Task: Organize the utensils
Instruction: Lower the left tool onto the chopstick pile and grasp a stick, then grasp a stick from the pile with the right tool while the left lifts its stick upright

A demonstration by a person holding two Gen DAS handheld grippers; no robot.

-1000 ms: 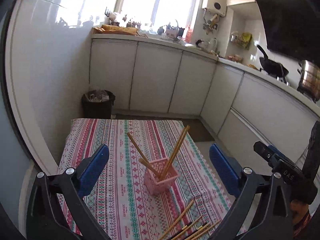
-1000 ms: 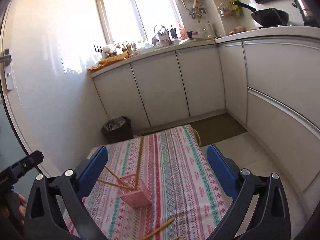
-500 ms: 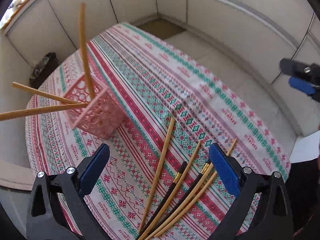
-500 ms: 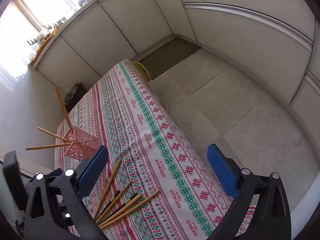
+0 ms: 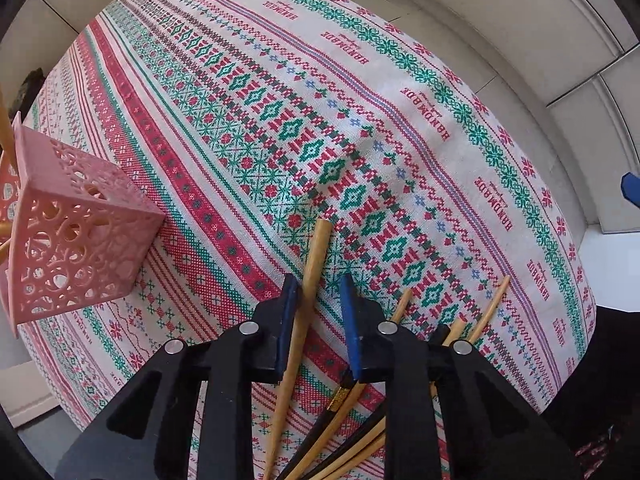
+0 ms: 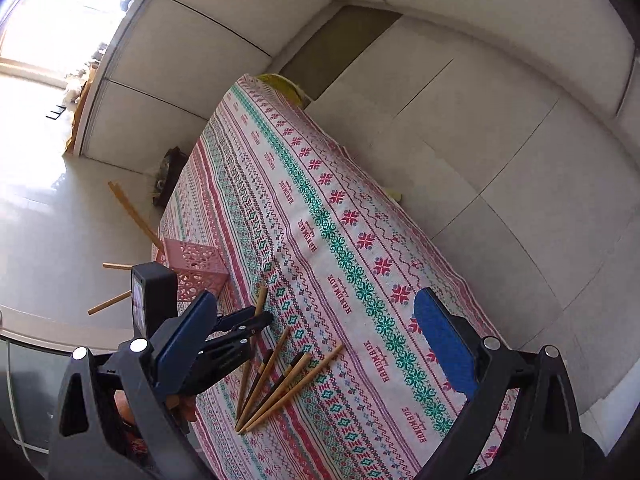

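A pink lattice holder [image 5: 76,236] stands on the patterned tablecloth [image 5: 360,92] with three wooden chopsticks in it; it also shows in the right wrist view [image 6: 198,270]. My left gripper [image 5: 318,300] is low over the cloth, its jaws partly closed around one wooden chopstick [image 5: 308,288] that touches the left pad with a gap at the right pad. Several wooden and dark chopsticks [image 6: 280,380] lie in a loose pile beside it. My right gripper [image 6: 316,344] is wide open and empty, above the table's near right side.
The table stands in a kitchen with white cabinets [image 6: 208,20] behind it and a tiled floor [image 6: 520,152] to its right. A dark bin [image 6: 170,172] stands past the table's far left corner. The table's right edge [image 6: 400,200] drops to the floor.
My left gripper has dropped to the cloth and narrowed its jaws around one wooden chopstick. My right gripper has tilted down over the table and stayed open.
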